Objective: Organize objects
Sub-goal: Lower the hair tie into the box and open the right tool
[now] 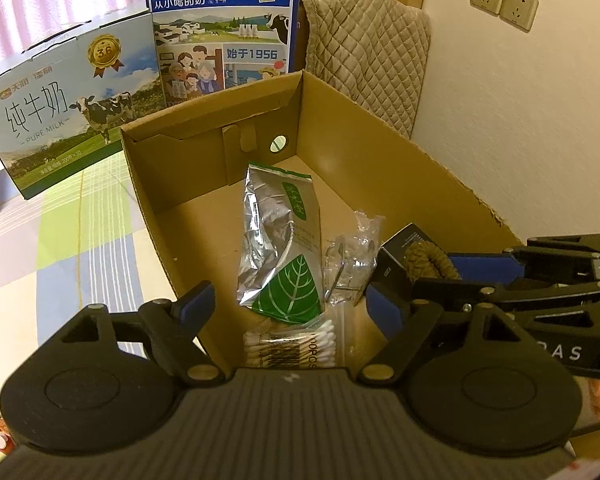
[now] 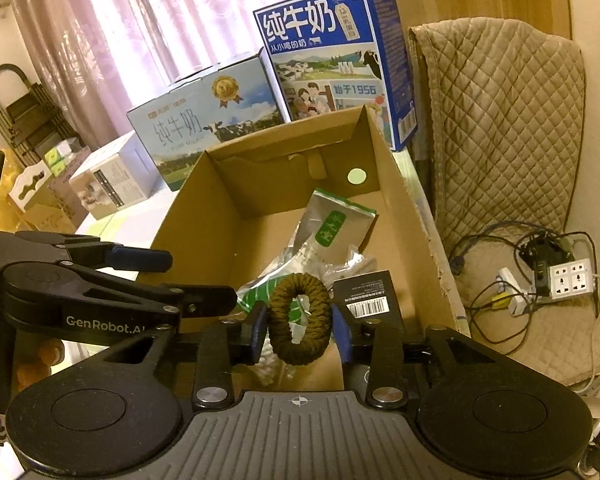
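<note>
An open cardboard box (image 1: 380, 140) holds a silver-and-green foil pouch (image 1: 278, 240), a clear plastic bag (image 1: 352, 264), a small black box (image 1: 404, 240) and a pack of cotton swabs (image 1: 288, 346). My right gripper (image 2: 300, 330) is shut on an olive braided rope ring (image 2: 298, 316), held over the box's near end, above the pouch (image 2: 332, 224) and beside the black box (image 2: 370, 296). My left gripper (image 1: 292, 304) stands wide open over the box's near edge with nothing between its fingers. In the left wrist view the ring (image 1: 428, 264) and right gripper (image 1: 440, 272) come in from the right.
Two milk cartons, pale (image 1: 64, 108) and blue (image 1: 224, 28), stand behind the box on a striped cloth (image 1: 80, 240). A quilted beige cover (image 2: 508, 128) hangs to the right, with a power strip (image 2: 570, 278) and cables below it. Smaller boxes (image 2: 108, 184) sit at the left.
</note>
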